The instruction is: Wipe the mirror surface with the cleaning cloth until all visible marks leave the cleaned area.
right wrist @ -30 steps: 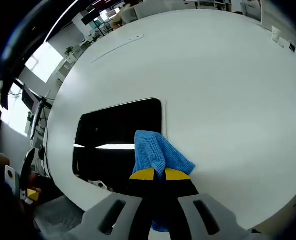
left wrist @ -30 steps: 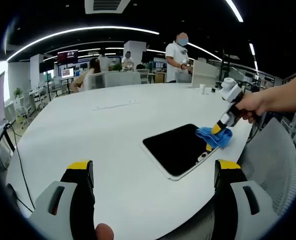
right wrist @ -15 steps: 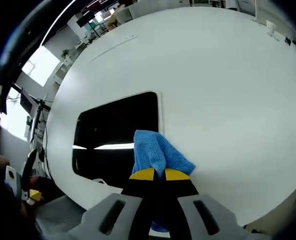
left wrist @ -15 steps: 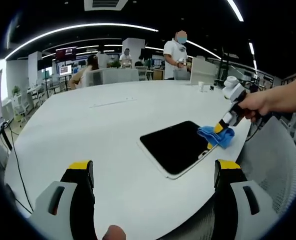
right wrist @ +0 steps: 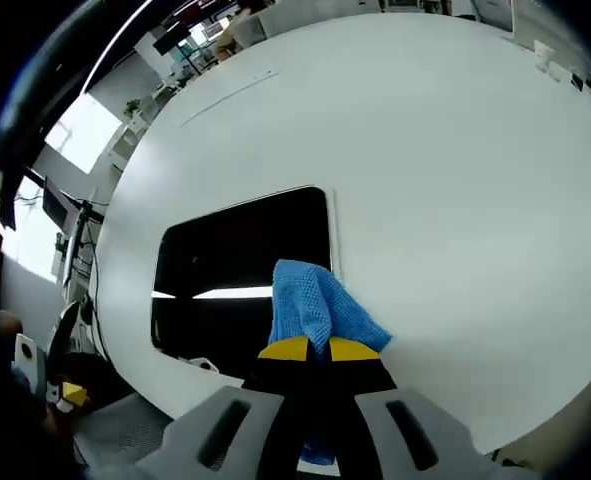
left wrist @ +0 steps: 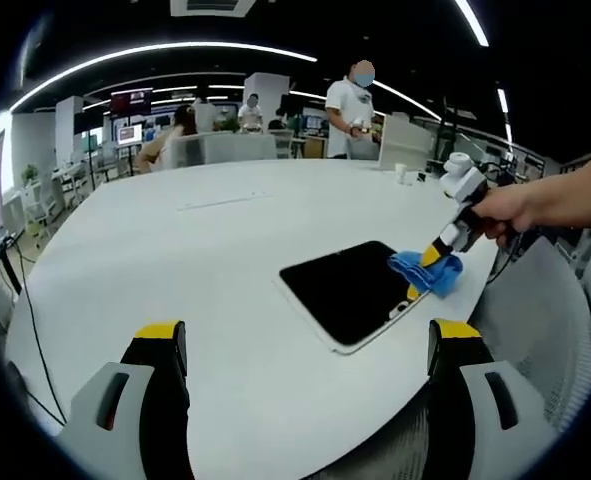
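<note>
On the white surface (left wrist: 225, 260), your right gripper (right wrist: 310, 349) pinches the blue cloth (right wrist: 315, 308) at the mirror (right wrist: 240, 275) edge. Your left gripper (left wrist: 310, 335) hovers apart, fingers spread.

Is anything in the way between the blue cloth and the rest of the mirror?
Nothing visible is. The right gripper holds the blue cloth at the mirror's edge, and the dark glass ahead lies bare on the white table.

Cloth (right wrist: 320, 308) on mirror (right wrist: 240, 270) edge, on table (right wrist: 445, 180)
</note>
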{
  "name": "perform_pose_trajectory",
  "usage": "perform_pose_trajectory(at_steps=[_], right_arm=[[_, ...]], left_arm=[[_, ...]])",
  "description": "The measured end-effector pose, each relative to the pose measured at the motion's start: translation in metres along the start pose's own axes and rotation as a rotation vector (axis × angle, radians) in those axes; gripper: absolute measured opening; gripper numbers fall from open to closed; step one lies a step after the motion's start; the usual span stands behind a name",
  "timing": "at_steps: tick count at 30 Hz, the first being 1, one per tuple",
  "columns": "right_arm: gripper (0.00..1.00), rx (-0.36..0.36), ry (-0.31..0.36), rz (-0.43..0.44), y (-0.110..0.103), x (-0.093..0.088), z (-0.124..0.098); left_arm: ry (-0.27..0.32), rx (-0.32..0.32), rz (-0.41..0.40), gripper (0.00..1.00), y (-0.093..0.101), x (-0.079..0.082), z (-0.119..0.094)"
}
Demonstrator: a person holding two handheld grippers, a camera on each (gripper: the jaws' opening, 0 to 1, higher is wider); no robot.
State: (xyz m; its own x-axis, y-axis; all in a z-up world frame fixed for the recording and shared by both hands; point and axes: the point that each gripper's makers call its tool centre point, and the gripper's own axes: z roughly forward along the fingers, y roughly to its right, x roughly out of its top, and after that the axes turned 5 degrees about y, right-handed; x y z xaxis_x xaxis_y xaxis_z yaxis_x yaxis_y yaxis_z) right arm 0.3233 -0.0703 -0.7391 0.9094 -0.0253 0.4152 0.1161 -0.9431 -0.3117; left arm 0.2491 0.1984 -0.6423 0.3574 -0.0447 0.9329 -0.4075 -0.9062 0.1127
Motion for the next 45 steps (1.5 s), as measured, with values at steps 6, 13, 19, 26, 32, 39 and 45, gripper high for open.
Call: perform_pose_trajectory(at_steps=[6, 13, 19, 26, 32, 39, 45], right_arm=[[0.0, -0.007, 0.004, 0.027, -0.006, 0.0, 0.002], [0.0, -0.008, -0.004, -0.001, -0.018, -0.003, 0.007], [0.0, -0.034, -0.012, -0.032, -0.028, -0.002, 0.011], [0.0, -0.026, -0.027, -0.051, -0.046, -0.003, 0.017], [0.0, -0.016, -0.031, -0.05, -0.061, -0.003, 0.026], [0.0, -0.001, -0.028, -0.077, -0.08, -0.006, 0.032], [0.0, 0.01, -0.033, -0.081, -0.098, -0.008, 0.035]], left_arm=[[0.007, -0.003, -0.011, 0.99, 0.001, 0.0, -0.002], [0.003, -0.025, -0.011, 0.99, 0.005, -0.003, -0.001], [-0.007, -0.044, 0.0, 0.99, 0.009, -0.006, 0.001], [-0.01, -0.047, 0.007, 0.99, 0.01, -0.009, 0.002], [-0.014, -0.053, 0.003, 0.99, 0.011, -0.011, 0.004], [-0.008, -0.044, -0.011, 0.99, 0.01, -0.011, 0.004], [-0.034, -0.057, -0.034, 0.99, 0.016, -0.016, 0.005]])
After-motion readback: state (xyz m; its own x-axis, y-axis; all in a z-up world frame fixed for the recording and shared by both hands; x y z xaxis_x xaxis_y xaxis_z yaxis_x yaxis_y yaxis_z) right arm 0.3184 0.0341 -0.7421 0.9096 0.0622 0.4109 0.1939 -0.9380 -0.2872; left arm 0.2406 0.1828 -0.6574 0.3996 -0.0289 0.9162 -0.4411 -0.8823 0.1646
